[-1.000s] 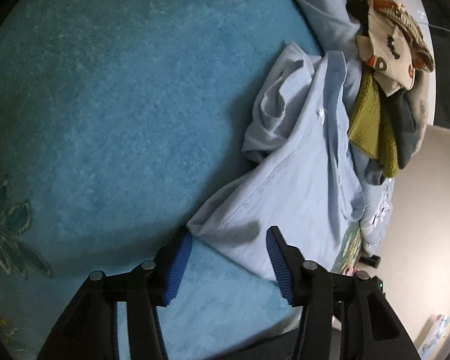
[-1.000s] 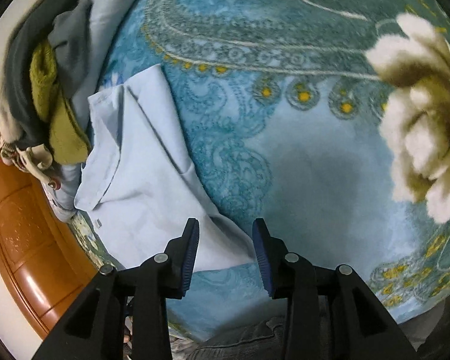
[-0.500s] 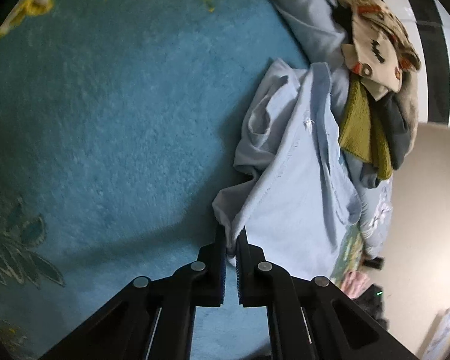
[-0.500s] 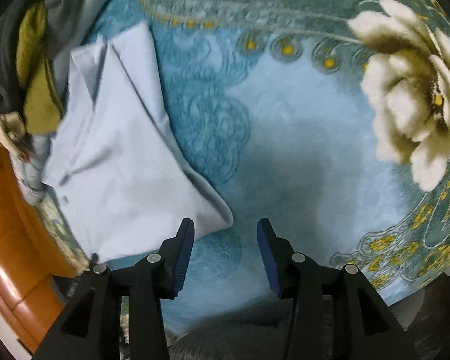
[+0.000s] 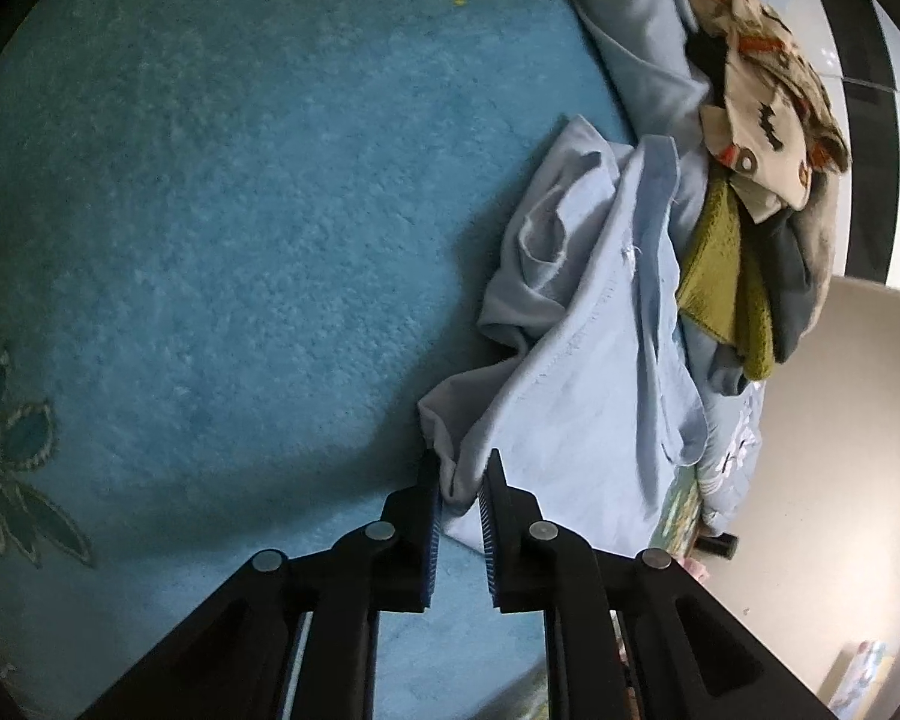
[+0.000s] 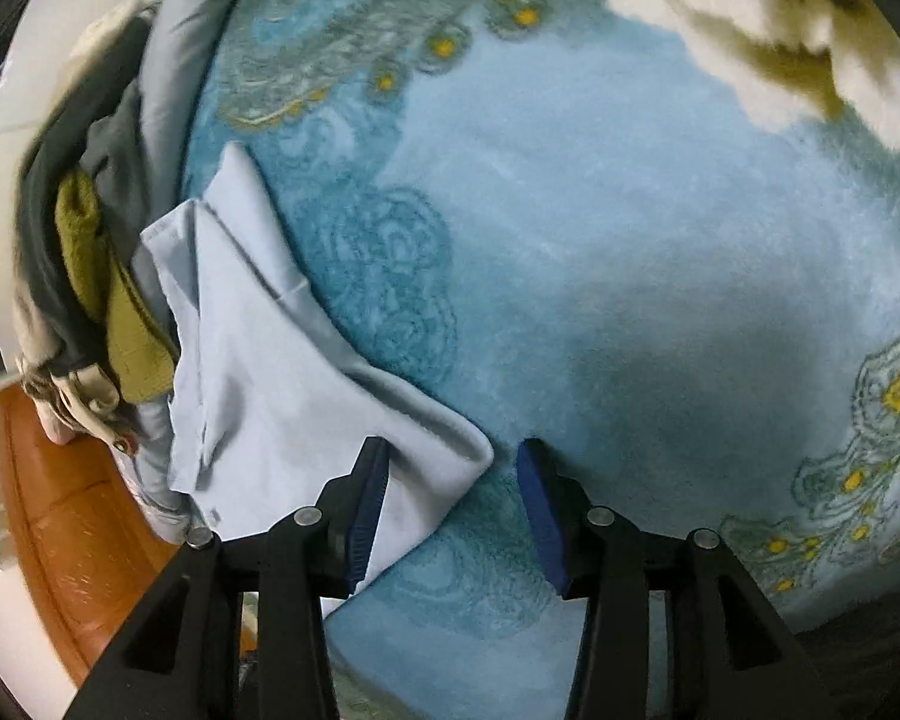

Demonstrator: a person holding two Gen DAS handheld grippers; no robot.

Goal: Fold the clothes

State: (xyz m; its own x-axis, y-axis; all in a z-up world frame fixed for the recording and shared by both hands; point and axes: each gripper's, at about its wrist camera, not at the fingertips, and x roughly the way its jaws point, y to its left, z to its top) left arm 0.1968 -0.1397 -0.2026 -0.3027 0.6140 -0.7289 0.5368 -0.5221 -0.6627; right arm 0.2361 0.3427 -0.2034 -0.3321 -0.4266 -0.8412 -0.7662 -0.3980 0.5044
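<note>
A light blue garment (image 5: 594, 360) lies crumpled on a blue plush blanket (image 5: 240, 210). My left gripper (image 5: 459, 471) is shut on a bunched corner of it, low in the left wrist view. In the right wrist view the same garment (image 6: 270, 372) lies at the left, with a corner reaching between the jaws. My right gripper (image 6: 450, 468) is open around that corner, its left finger over the cloth.
A pile of other clothes, olive, dark grey and patterned cream (image 5: 762, 138), lies beyond the garment and shows in the right wrist view (image 6: 84, 252). An orange-brown wooden bed edge (image 6: 48, 510) runs at the left. A white flower pattern (image 6: 750, 18) marks the blanket.
My left gripper closed on the garment's corner and lifted it a little. My right gripper stayed open and moved so the garment's other corner now sits between its fingers.
</note>
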